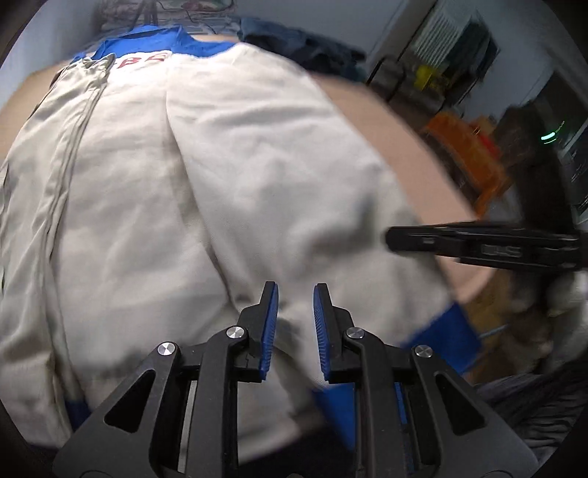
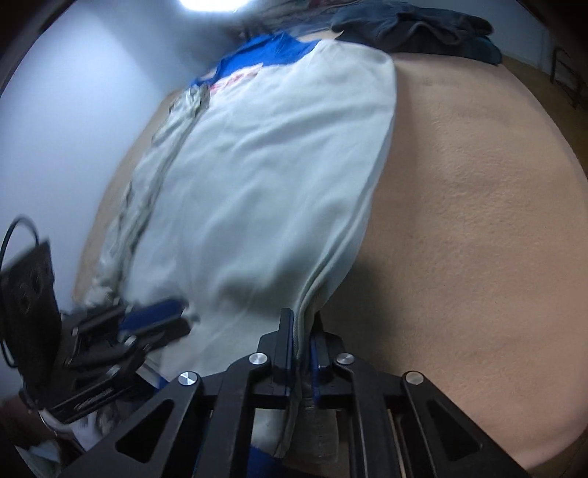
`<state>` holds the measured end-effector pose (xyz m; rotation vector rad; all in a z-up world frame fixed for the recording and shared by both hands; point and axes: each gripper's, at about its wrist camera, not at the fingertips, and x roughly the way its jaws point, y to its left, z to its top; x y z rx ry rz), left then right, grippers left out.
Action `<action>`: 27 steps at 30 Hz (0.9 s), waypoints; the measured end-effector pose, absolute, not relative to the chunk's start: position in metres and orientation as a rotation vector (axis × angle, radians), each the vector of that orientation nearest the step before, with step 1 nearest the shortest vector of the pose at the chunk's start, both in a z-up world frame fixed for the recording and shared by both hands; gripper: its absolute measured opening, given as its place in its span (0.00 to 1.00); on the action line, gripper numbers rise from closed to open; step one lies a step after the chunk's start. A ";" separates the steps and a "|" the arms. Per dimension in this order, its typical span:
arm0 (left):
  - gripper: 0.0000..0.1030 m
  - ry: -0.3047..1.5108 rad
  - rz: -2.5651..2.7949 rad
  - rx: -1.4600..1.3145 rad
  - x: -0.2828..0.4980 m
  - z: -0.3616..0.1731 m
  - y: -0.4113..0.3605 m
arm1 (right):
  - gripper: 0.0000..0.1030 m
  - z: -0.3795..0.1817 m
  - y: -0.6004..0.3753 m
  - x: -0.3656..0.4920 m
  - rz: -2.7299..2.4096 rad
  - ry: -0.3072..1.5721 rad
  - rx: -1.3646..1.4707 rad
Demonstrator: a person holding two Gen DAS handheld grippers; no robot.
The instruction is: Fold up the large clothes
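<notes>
lying flat on a tan table (image 2: 477, 220), lengthwise away from both cameras: a cream jacket (image 1: 220, 184) with blue collar (image 1: 183, 40) at the far end, red lettering just below it, and blue cuffs (image 1: 448, 338) at the near end. folded inward along the right edge, zipper strip running down the left side. beyond the collar, a dark heap of clothes (image 2: 415, 25). right gripper (image 2: 302, 331) pinched tight on the jacket's near right edge, cloth sandwiched between the blue pads (image 2: 292, 342). left gripper (image 1: 296, 323) low over the near hem, pads a narrow gap apart with cream cloth showing between; whether pinching it, cannot tell. off the table's right side, blurred orange crates (image 1: 470, 154).
</notes>
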<state>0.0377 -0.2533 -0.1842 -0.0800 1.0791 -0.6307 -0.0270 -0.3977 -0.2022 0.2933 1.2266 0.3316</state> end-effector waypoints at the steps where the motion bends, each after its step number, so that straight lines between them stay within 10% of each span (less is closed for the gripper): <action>1: 0.17 1.067 -0.649 -0.098 0.031 -0.179 -0.252 | 0.04 -0.199 -0.398 -0.025 0.326 1.223 0.296; 10: 0.17 1.175 -0.740 -0.087 0.011 -0.208 -0.268 | 0.03 -0.170 -0.376 -0.032 0.306 1.182 0.127; 27: 0.17 0.861 -0.417 -0.292 0.048 -0.067 -0.066 | 0.03 -0.137 -0.263 -0.021 0.432 1.073 -0.171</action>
